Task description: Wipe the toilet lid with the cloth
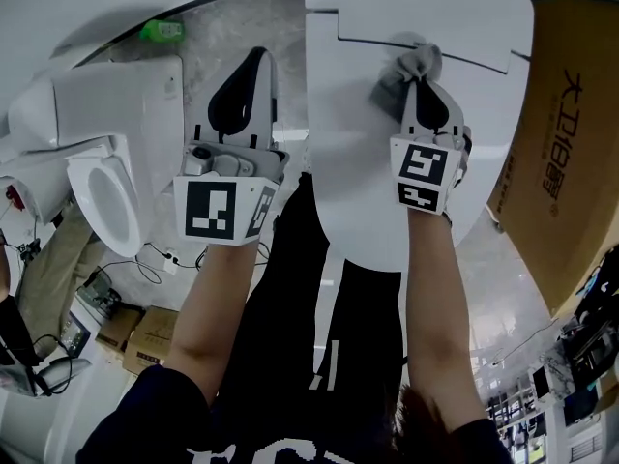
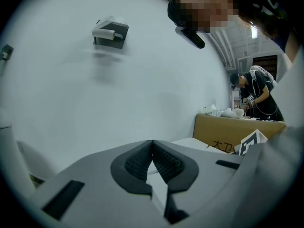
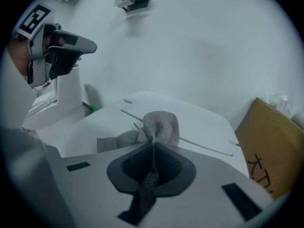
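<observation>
A white toilet lid (image 1: 368, 143) fills the upper middle of the head view, and shows again as the lid (image 3: 199, 122) in the right gripper view. My right gripper (image 1: 423, 77) is shut on a grey cloth (image 1: 401, 77), which is bunched at the jaw tips and lies on the lid near its hinge end. In the right gripper view the cloth (image 3: 154, 127) bulges ahead of my right gripper (image 3: 153, 144). My left gripper (image 1: 253, 58) is shut on nothing, held off the lid's left edge. In its own view the left gripper (image 2: 152, 144) faces a bare white wall.
A brown cardboard box (image 1: 561, 143) stands right of the lid, and the box (image 3: 273, 151) shows beside it. Another white toilet (image 1: 102, 172) with an open seat stands at the left. Small boxes (image 1: 145, 332) and cables lie on the floor. A person (image 2: 256, 96) works in the background.
</observation>
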Tool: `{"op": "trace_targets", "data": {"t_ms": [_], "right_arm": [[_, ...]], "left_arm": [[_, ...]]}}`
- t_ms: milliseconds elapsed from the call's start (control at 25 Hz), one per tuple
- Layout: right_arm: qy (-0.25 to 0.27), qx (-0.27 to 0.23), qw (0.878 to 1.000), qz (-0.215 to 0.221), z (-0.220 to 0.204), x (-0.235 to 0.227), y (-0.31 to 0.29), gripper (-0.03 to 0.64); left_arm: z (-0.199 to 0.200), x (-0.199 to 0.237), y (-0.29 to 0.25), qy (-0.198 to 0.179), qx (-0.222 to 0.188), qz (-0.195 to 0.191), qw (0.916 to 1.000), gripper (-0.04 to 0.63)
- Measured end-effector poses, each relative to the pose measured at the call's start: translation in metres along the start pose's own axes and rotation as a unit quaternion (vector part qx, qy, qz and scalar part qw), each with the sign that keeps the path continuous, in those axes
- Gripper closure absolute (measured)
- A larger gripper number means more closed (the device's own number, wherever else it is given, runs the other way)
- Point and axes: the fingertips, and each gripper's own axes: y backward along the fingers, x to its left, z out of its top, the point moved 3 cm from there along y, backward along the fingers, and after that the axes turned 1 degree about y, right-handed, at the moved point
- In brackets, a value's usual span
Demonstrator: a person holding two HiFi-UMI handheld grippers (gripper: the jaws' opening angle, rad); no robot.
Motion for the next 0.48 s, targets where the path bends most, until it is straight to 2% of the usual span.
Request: {"op": "trace_targets", "data": {"t_ms": [280, 480], "right_arm": [[0.062, -0.018, 0.995, 0.079, 0.036, 0.079, -0.015, 0.584], [0.135, -0.037, 0.979, 0.146, 0.043, 0.122, -0.011, 0.584]], "left_arm": [[-0.002, 0.012, 0.007, 0.000, 0.000, 0.013, 0.9999, 0.575], [-0.006, 0.012, 0.008, 0.004, -0.001, 0.019, 0.9998, 0.575]]}}
